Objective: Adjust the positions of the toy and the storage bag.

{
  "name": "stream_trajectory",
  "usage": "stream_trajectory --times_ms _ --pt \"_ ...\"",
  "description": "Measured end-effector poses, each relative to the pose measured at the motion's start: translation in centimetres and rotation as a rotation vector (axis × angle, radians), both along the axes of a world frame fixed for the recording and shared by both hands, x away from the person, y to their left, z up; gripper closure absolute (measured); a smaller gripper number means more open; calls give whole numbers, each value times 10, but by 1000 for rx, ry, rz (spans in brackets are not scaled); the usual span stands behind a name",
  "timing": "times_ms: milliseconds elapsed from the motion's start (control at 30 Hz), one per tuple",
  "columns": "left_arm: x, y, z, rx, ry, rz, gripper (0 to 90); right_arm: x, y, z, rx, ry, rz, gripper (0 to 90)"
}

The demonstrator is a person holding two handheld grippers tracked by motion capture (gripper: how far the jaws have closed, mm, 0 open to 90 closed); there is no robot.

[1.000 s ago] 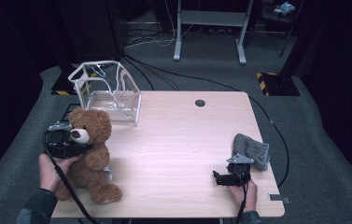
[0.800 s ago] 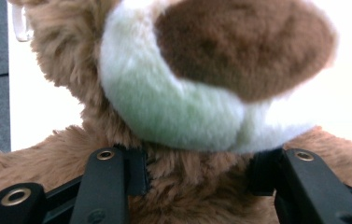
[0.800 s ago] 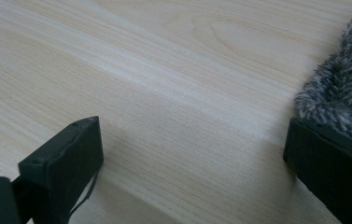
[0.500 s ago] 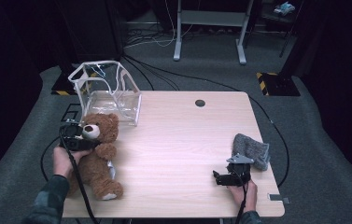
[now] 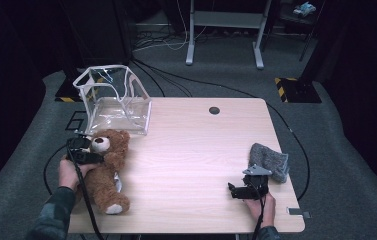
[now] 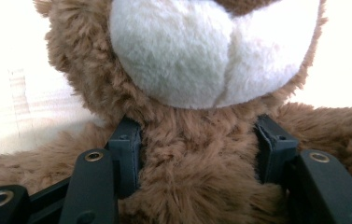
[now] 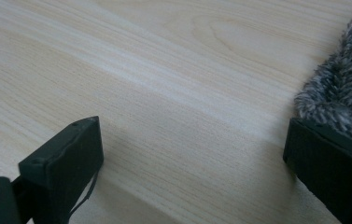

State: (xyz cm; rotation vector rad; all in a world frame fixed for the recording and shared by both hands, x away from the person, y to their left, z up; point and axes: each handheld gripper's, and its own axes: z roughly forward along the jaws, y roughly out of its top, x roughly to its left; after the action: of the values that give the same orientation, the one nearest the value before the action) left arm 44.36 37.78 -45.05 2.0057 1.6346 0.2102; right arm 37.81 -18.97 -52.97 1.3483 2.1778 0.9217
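While lying at eight o'clock on the wooden table [image 5: 186, 145], brown plush teddy bear [image 5: 107, 172] neck between left gripper [image 6: 197, 154] jaws just opening, pads touching fur, right gripper [image 7: 192, 154] agape, empty, at five o'clock.

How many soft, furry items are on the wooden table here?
2: a brown plush teddy bear lying at the table's left, near the clear plastic box, and a grey fuzzy cloth bundle near the right edge. None looks hidden.

**Fur, wood and clear plastic**

The teddy bear [image 5: 103, 170] has brown shaggy plush and a cream, softer muzzle. The table [image 5: 196, 145] is pale wood, smooth and matt. The bag [image 5: 113, 100] is clear glossy plastic. The grey cloth [image 5: 270, 161] looks fuzzy.
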Motion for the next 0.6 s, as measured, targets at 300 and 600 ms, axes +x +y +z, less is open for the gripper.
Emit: stream_trajectory --times_ms 300,600 --pt "-9 1 -1 -8 -11 10 416 0 0 0 4 1 -1 41" --pt "-12 -4 16 -9 -37 5 199 1 0 0 7 -1 -1 41"
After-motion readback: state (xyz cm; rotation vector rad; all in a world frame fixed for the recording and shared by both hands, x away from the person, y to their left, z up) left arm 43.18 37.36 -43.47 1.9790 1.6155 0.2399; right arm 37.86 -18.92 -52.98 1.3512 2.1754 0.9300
